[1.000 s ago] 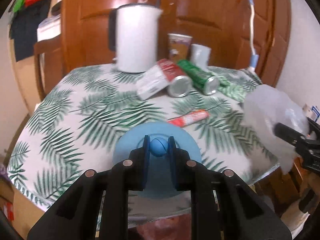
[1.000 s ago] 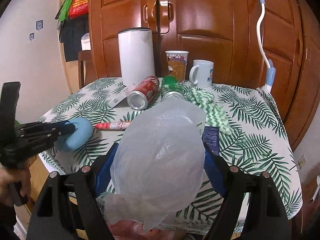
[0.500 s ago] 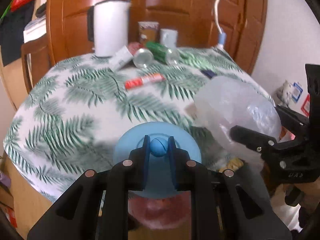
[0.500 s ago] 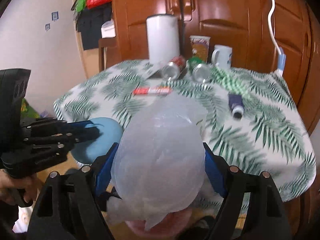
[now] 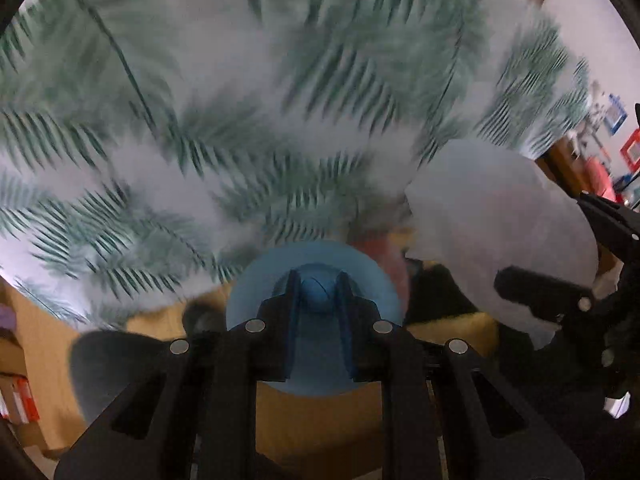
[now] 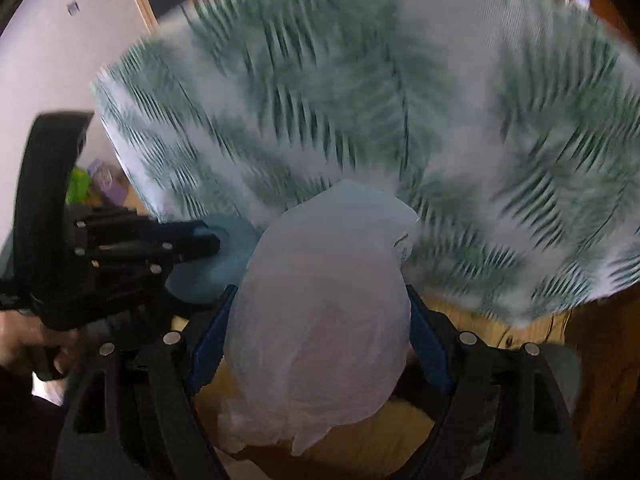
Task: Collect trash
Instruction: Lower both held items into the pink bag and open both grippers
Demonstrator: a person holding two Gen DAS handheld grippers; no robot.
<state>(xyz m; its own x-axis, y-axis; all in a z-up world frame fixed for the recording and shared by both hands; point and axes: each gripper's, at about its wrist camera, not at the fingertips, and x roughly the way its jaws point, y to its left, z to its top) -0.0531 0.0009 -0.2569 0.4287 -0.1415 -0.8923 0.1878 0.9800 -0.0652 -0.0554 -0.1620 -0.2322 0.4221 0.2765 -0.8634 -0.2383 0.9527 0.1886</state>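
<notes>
My left gripper (image 5: 316, 292) is shut on the knob of a round blue lid (image 5: 264, 300), held out in front of the table's draped edge. It also shows in the right wrist view (image 6: 200, 240), with the blue lid (image 6: 212, 268) beyond it. My right gripper (image 6: 320, 300) is shut on a crumpled translucent plastic bag (image 6: 320, 312) that fills its jaws. The bag (image 5: 500, 232) and the right gripper (image 5: 560, 292) show at the right of the left wrist view. The cans and other trash on the table are out of view.
The palm-leaf tablecloth (image 5: 240, 120) hangs over the table edge and fills both views, blurred by motion (image 6: 440, 120). Below it are a wooden floor (image 5: 320, 432) and a dark round shape (image 5: 116, 368) at lower left. Small clutter (image 6: 100, 180) lies by the wall.
Both grippers have dropped and tilted down below the table edge. The tabletop with its cans, cups and kettle has gone out of view. Both keep their hold.
</notes>
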